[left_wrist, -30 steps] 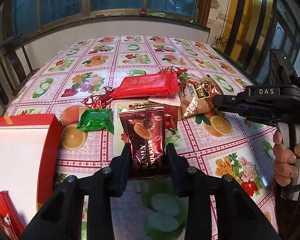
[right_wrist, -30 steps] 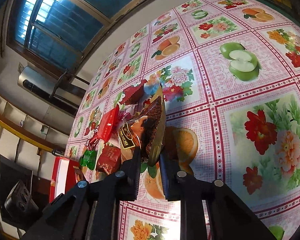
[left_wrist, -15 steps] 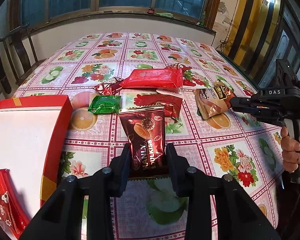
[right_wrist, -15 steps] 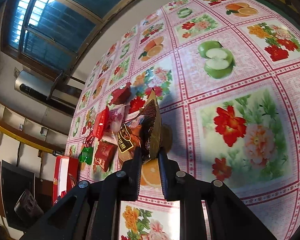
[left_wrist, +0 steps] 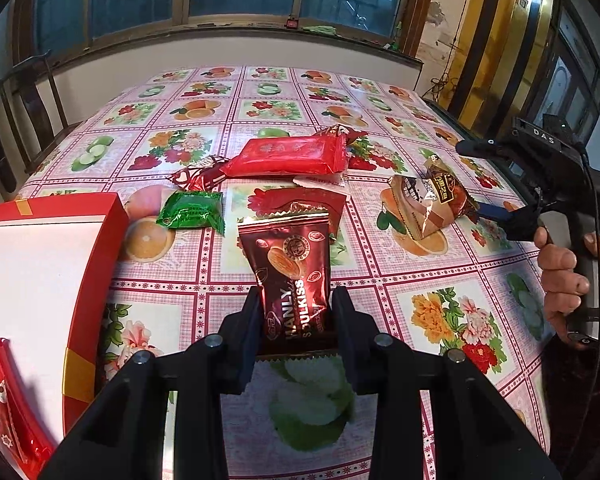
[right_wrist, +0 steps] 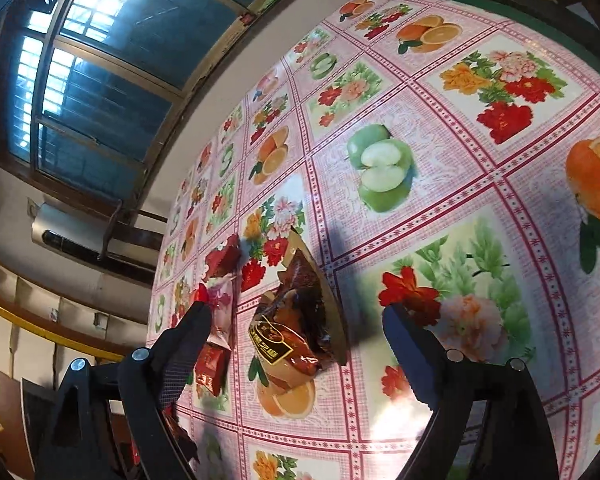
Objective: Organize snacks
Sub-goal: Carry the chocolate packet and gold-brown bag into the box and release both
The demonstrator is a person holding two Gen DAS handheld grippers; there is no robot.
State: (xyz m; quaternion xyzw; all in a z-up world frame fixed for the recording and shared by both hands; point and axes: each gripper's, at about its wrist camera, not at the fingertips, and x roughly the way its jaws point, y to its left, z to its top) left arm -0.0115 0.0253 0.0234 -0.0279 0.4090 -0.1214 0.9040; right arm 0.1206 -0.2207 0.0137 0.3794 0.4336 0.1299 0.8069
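My left gripper [left_wrist: 295, 308] is shut on a dark red "Manly Soulkiss" snack packet [left_wrist: 292, 272] and holds it above the table near the open red box [left_wrist: 96, 264]. My right gripper [right_wrist: 296, 328] is open, its fingers either side of a brown and gold snack packet [right_wrist: 296, 316] that lies on the tablecloth; the packet also shows in the left wrist view [left_wrist: 424, 204], with the right gripper [left_wrist: 496, 216] just right of it. A long red packet [left_wrist: 288, 156], a green packet [left_wrist: 190, 210] and other small red packets lie in a pile mid-table.
The red box holds a red packet [left_wrist: 0, 408] in its near corner. A fruit-print tablecloth [left_wrist: 440, 320] covers the table. A dark chair [left_wrist: 28, 92] stands at the far left edge. Windows and a wall lie beyond the far edge.
My right gripper has opened and let go of the brown and gold packet, which now lies on the table. My left gripper has pulled back with its dark red packet.
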